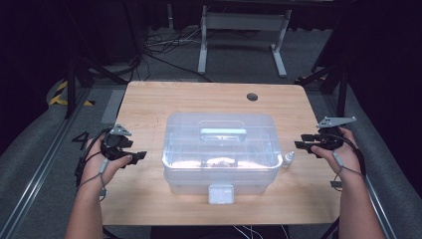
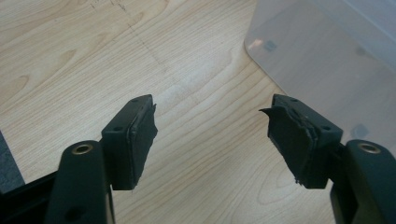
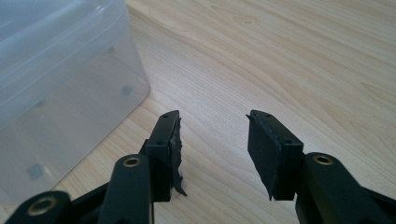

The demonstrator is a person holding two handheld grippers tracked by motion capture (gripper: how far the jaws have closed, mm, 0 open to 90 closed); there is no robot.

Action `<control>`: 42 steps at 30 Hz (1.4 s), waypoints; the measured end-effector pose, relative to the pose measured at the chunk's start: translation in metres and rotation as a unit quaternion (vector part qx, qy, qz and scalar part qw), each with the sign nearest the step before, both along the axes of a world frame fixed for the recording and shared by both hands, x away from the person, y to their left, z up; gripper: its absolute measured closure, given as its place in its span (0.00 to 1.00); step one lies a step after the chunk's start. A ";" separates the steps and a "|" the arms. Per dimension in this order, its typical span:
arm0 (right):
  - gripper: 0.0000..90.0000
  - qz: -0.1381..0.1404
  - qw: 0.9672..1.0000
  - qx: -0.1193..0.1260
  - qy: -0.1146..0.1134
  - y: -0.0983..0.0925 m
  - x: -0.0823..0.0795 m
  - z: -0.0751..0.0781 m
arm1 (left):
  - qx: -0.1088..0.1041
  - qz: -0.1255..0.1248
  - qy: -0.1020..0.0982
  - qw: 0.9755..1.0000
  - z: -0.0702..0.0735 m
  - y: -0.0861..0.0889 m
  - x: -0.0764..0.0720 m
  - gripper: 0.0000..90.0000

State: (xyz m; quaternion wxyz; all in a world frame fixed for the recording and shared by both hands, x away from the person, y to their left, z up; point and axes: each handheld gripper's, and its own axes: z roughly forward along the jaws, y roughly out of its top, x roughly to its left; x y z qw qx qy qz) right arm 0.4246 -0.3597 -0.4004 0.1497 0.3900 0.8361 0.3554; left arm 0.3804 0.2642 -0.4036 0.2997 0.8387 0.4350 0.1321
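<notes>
A clear plastic storage box (image 1: pixel 220 149) with a lid, a pale blue handle (image 1: pixel 223 133) and a front latch (image 1: pixel 221 193) stands in the middle of the wooden table (image 1: pixel 149 99). My left gripper (image 1: pixel 140 156) hovers to its left, open and empty, pointing at the box. In the left gripper view the jaws (image 2: pixel 212 135) stand wide apart over bare wood, the box corner (image 2: pixel 327 51) at upper right. My right gripper (image 1: pixel 300 141) is open to the right of the box; its own view shows the gripper (image 3: pixel 212 149) empty beside the box wall (image 3: pixel 60 93).
A small white dropper bottle (image 1: pixel 288 160) stands on the table just right of the box, near my right gripper. A round cable hole (image 1: pixel 252 96) lies at the table's far side. White frame legs (image 1: pixel 244 30) and cables sit on the floor beyond.
</notes>
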 end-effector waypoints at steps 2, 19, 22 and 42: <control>0.62 0.000 1.000 0.006 -0.003 0.000 0.000 0.000 | -0.002 0.002 0.006 1.000 0.004 -0.001 -0.001 0.40; 0.62 -0.012 1.000 -0.011 0.015 -0.005 -0.007 0.007 | -0.026 -0.037 0.000 0.999 0.027 -0.016 -0.006 0.46; 0.62 -0.009 1.000 -0.012 0.009 -0.005 -0.007 0.007 | -0.039 -0.059 -0.008 0.997 0.038 -0.021 -0.010 0.46; 0.59 -0.024 1.000 0.002 0.017 -0.010 -0.013 0.004 | -0.066 -0.142 -0.051 0.986 0.100 -0.057 -0.006 0.43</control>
